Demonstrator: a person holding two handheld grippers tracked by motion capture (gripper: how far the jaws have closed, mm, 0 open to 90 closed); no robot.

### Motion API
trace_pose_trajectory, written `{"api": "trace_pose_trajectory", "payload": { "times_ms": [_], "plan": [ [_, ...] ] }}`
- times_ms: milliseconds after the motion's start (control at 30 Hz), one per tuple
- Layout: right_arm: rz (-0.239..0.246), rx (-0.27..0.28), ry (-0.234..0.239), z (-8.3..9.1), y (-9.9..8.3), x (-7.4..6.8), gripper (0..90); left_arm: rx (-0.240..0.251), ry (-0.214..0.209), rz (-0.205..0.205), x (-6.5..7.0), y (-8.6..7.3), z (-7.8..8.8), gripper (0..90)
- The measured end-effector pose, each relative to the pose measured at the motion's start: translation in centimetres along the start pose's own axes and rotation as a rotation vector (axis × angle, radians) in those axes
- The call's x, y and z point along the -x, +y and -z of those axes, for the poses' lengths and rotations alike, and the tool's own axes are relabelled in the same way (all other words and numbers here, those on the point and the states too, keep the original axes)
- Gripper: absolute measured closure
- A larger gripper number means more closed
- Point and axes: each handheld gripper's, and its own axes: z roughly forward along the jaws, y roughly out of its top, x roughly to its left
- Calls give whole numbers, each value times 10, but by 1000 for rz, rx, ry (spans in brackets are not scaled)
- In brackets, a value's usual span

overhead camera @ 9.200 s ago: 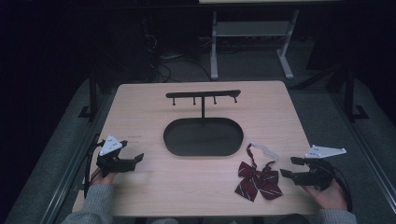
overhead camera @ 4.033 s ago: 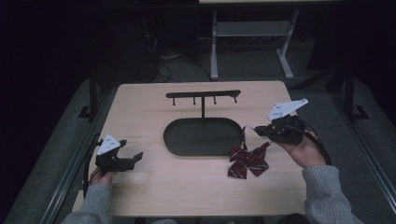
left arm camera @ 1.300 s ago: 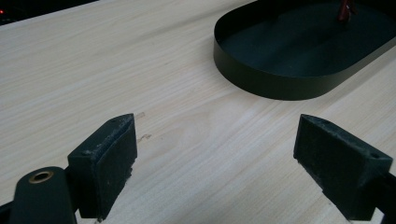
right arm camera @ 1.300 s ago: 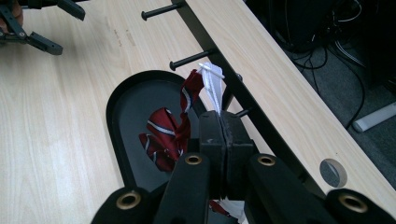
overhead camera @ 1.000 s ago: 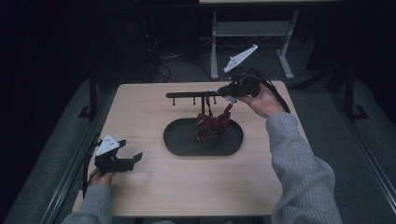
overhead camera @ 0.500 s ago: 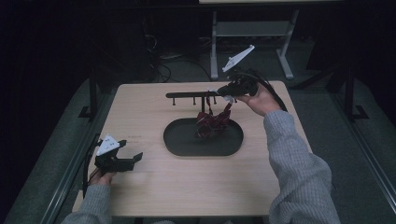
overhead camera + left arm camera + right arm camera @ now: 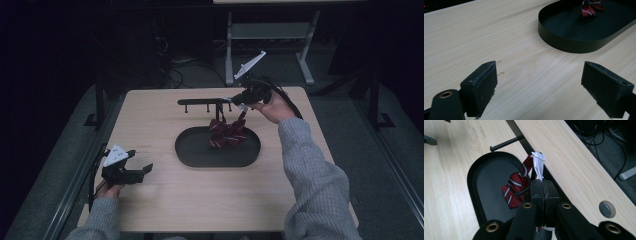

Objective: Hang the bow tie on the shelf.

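Note:
A dark red striped bow tie (image 7: 227,132) hangs by its white strap (image 7: 538,167) over the black oval tray (image 7: 195,155), just in front of the black peg rack (image 7: 200,102). My right gripper (image 7: 236,100) is shut on that strap close to the rack's bar; in the right gripper view the jaws meet (image 7: 541,183) with the strap rising from between them and the tie (image 7: 515,187) below. One peg (image 7: 505,143) sticks out to the left. My left gripper (image 7: 137,172) rests open near the table's front left corner, nothing between its pads (image 7: 480,87).
The tray's wall (image 7: 574,43) lies ahead and to the right of my left gripper, with the tie's tip (image 7: 590,6) inside. A round hole (image 7: 607,209) is cut in the tabletop behind the rack. Beyond the table stand a white frame (image 7: 270,30) and floor cables.
Over the nine seconds my right gripper lifted the bow tie from the table's front right and carried it to the rack. In the last second it barely moved. The left gripper stayed put.

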Motion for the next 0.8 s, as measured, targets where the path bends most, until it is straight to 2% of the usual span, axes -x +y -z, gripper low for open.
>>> {"api": "trace_pose_trajectory", "payload": {
  "times_ms": [400,667,800],
  "plan": [
    [10,-9,-12,3,-3,1,882,1,-3,3,1,0,0,130],
    [22,-4,3,3,-6,1,881,1,-3,1,1,0,0,130],
    [13,-12,11,2,-7,0,879,-7,-4,-3,1,0,0,130]
  ]
}}
